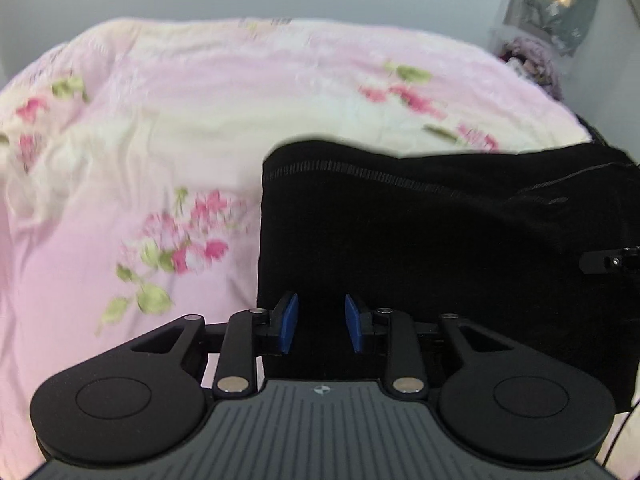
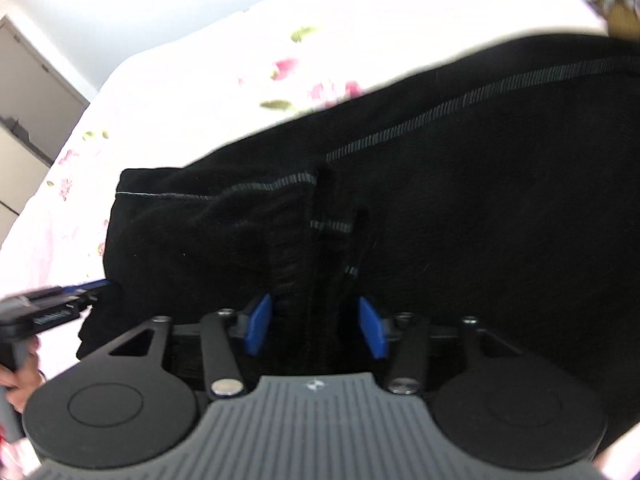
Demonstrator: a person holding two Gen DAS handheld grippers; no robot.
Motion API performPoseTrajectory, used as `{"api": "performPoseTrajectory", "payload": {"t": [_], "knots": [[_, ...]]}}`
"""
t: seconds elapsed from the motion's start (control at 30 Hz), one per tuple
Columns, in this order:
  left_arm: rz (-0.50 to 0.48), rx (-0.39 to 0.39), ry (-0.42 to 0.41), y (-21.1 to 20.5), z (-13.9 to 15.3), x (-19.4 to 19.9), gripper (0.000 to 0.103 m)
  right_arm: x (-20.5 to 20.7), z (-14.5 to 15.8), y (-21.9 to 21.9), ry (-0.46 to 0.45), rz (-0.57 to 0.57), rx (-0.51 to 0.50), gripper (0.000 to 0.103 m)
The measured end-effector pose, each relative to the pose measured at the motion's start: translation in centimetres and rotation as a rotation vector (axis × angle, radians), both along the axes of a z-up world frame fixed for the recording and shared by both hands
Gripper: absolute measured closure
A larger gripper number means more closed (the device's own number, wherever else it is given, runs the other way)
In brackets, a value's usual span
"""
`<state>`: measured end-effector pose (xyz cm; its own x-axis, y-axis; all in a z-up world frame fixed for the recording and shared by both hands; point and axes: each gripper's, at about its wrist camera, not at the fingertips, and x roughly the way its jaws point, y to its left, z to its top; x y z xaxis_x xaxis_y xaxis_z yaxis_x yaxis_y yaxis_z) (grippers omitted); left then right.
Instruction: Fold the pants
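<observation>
1. Left wrist view: pants (image 1: 440, 232) lie on bed (image 1: 180, 128), right of centre; left gripper (image 1: 321, 322) fingers part-open at near edge, gripping nothing.
2. Right gripper (image 2: 316, 326) fingers straddle bunched seam, apparently not clamped; likely set for next fold.

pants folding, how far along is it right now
Done: the black knit pants lie on the pink floral bedspread as a compact doubled block, grey-stitched layers stacked. In hand: the left gripper and right gripper both sit at the near edge, jaws parted, with no firm pinch visible. Left: perhaps one more fold or smoothing; the bunched ridge in the right wrist view looks untidy.
</observation>
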<state>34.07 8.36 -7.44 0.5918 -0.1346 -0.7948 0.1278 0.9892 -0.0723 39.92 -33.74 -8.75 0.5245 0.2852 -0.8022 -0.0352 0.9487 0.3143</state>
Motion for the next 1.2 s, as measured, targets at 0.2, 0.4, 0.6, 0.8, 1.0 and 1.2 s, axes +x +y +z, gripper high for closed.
{"api": "performPoseTrajectory", "payload": {"t": [0.2, 0.4, 0.6, 0.8, 1.0, 1.2], "knots": [[0.006, -0.006, -0.053, -0.2, 2.1, 4.3, 0.070, 1.5, 2.9, 3.9, -0.154, 0.150, -0.126, 0.079], [0.063, -0.061, -0.018, -0.3, -1.0, 9.6, 0.070, 5.1, 0.0, 5.9, -0.134, 0.166, -0.254, 0.096], [0.085, -0.071, 0.053, 0.1, -5.2, 11.9, 0.070, 7.3, -3.2, 5.0, -0.108, 0.161, -0.262, 0.103], [0.064, -0.047, 0.008, 0.5, -2.6, 9.9, 0.070, 8.3, -2.9, 5.3, -0.102, 0.111, -0.230, 0.103], [-0.032, 0.017, -0.070, 1.1, 0.7, 3.0, 0.070, 1.8, 1.5, 5.2, -0.198, 0.135, -0.222, 0.065], [-0.127, 0.070, -0.077, 0.5, 0.6, -4.4, 0.055, -3.6, 2.3, 4.8, -0.208, 0.156, -0.223, 0.065]]}}
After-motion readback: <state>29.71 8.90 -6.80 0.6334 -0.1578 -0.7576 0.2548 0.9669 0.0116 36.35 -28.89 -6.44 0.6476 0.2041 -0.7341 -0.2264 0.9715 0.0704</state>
